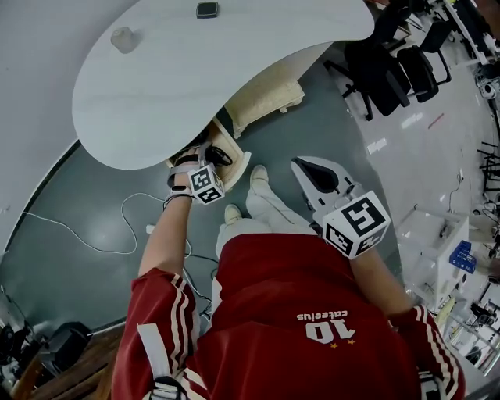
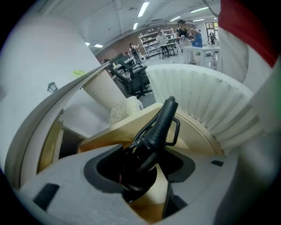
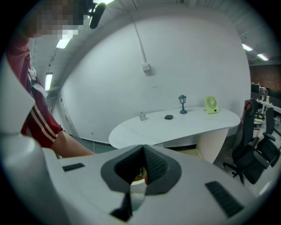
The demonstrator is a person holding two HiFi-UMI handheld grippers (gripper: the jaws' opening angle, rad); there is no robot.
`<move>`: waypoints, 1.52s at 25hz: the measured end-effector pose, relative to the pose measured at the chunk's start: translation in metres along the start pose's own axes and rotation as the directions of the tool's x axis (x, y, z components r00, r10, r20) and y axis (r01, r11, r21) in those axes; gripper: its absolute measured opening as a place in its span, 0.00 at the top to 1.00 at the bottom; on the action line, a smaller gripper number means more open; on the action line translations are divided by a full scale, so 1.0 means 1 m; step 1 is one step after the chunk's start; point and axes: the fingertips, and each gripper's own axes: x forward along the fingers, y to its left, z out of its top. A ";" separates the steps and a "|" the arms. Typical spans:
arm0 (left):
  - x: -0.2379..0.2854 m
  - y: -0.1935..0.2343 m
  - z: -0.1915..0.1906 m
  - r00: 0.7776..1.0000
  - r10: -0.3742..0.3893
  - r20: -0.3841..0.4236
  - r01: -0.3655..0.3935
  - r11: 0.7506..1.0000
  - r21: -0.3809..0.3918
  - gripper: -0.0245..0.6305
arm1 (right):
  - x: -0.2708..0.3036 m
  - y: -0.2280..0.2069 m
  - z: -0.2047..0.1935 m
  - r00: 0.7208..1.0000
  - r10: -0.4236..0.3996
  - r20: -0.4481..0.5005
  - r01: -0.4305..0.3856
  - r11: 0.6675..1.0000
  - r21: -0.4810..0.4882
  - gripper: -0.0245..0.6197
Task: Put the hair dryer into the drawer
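Left gripper is down at the open wooden drawer under the desk, jaws opening up, with the black hair dryer sitting loose between them in the drawer. Right gripper hangs off to the side, jaws together on nothing.

Cool, even light falls from ceiling strip lamps, leaving pale glare patches on the floor right of the worktop. Both gripper views bulge, with black corners. The hair dryer looks murky, and the nearest foreground is soft.
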 end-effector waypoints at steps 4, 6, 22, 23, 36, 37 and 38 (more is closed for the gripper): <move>0.004 -0.015 0.005 0.997 -0.074 0.016 0.074 0.997 -0.038 0.54 | 0.000 -0.002 -0.002 1.000 -0.007 -0.007 0.007 1.000 0.007 0.95; 0.008 -0.025 0.002 0.994 -0.112 0.005 0.112 0.992 -0.052 0.52 | 0.001 0.000 -0.002 1.000 -0.005 -0.011 0.005 1.000 0.007 0.95; -0.051 -0.003 0.017 0.991 -0.056 0.124 0.084 0.970 -0.229 0.53 | 0.004 0.027 0.015 0.999 0.021 0.041 -0.020 1.000 -0.009 0.95; -0.058 0.000 0.020 0.990 -0.046 0.134 0.077 0.969 -0.235 0.53 | 0.003 0.029 0.018 0.999 0.022 0.047 -0.022 1.000 -0.011 0.95; -0.173 0.030 0.071 0.936 0.115 0.332 0.050 0.892 -0.449 0.54 | -0.025 0.063 0.051 0.992 -0.006 0.127 0.010 0.999 -0.031 0.95; -0.186 0.033 0.076 0.926 0.133 0.353 0.057 0.876 -0.480 0.54 | -0.029 0.065 0.053 0.991 -0.012 0.136 0.016 0.999 -0.031 0.95; -0.199 0.035 0.081 0.914 0.150 0.376 0.073 0.854 -0.516 0.54 | -0.034 0.068 0.054 0.989 -0.020 0.144 0.024 0.999 -0.027 0.95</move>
